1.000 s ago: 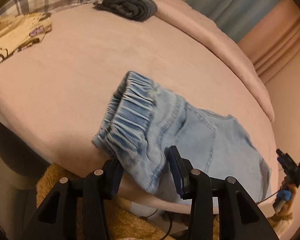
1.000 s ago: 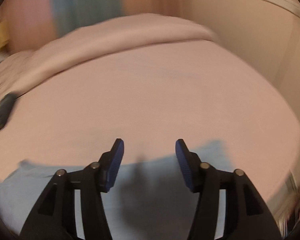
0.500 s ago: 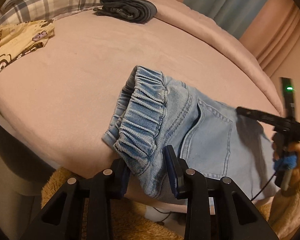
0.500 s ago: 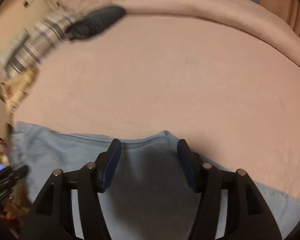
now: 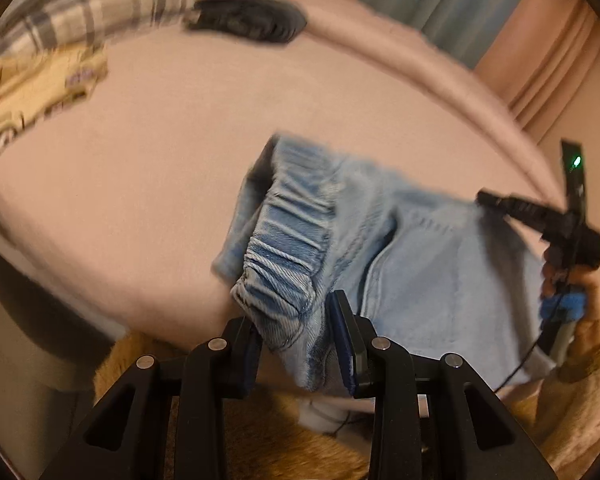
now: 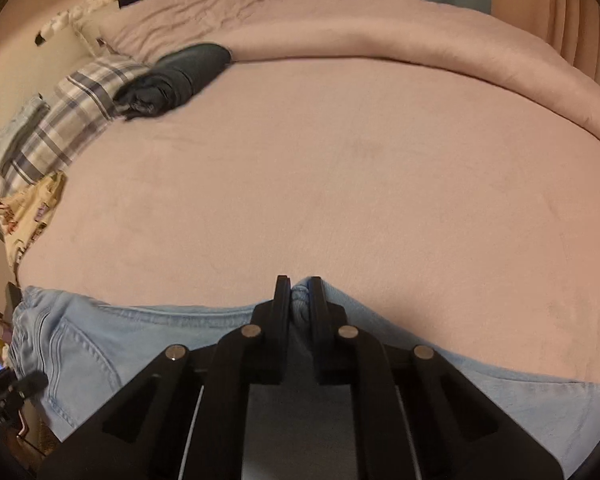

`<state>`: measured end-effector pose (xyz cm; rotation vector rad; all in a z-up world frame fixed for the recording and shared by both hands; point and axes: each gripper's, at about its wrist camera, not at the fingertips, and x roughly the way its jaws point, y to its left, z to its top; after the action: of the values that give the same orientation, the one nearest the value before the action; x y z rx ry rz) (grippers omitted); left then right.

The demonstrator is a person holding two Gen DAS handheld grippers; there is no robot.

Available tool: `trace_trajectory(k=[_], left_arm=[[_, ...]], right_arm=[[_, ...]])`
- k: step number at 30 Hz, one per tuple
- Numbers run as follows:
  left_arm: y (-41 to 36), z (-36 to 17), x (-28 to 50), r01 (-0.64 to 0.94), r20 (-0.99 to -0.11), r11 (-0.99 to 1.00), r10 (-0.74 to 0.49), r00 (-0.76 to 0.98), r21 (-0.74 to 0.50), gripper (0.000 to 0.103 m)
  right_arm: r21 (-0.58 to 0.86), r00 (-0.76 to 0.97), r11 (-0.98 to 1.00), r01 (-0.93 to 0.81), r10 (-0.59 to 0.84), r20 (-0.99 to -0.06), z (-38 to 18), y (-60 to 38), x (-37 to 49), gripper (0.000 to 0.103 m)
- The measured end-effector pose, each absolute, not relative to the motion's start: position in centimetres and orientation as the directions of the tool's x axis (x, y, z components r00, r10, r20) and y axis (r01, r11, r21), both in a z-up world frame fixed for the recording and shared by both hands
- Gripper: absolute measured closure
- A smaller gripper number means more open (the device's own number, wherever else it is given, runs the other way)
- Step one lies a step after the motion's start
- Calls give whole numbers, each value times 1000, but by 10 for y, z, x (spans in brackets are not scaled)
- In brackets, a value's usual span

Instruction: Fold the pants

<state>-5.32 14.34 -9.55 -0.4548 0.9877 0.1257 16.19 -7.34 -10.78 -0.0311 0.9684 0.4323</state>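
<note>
The jeans [image 6: 140, 356] lie crosswise along the bed [image 6: 320, 180] edge. The right gripper [image 6: 299, 300] pinches their far edge; the left gripper [image 5: 296, 344] straddles the waistband [image 5: 284, 256], apparently unclenched

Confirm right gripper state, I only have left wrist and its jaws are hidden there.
Observer: The right gripper is shut on a bunched fold at the far edge of the jeans.
Operator: Anything beyond that edge?
Observer: Bare pink bed cover runs back to a rolled dark garment.
Operator: What's next to that roll?
Observer: A plaid cloth lies beside it on the left and appears to touch it.
</note>
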Motion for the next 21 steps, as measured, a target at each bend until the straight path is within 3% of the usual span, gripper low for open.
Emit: trace_trajectory(k=[5,11,15,18,21], left_arm=[[154,-99,-56,-311,-817,874,-150,557,-373,68],[154,-78,-61,-277,-821,893,-154,550,-354,66],[165,-48,-62,-295,-817,900,-104,567,-320,60],[174,-27,-50,-300,-785,910,-42,618,-285,48],[181,-23,-24,-247,-762,910,-105,639,-333,46]], right_arm=[[149,470,931,-334,301,-830,-134,-68,176,95],[75,489,935,-346,248,-836,-131,-63,173,95],[102,487,937,-335,265,-832,-131,-63,175,94],[110,489,937,-331,270,-829,-130,-65,174,94],[113,490,937,-330,272,-828,-130,-63,174,94]])
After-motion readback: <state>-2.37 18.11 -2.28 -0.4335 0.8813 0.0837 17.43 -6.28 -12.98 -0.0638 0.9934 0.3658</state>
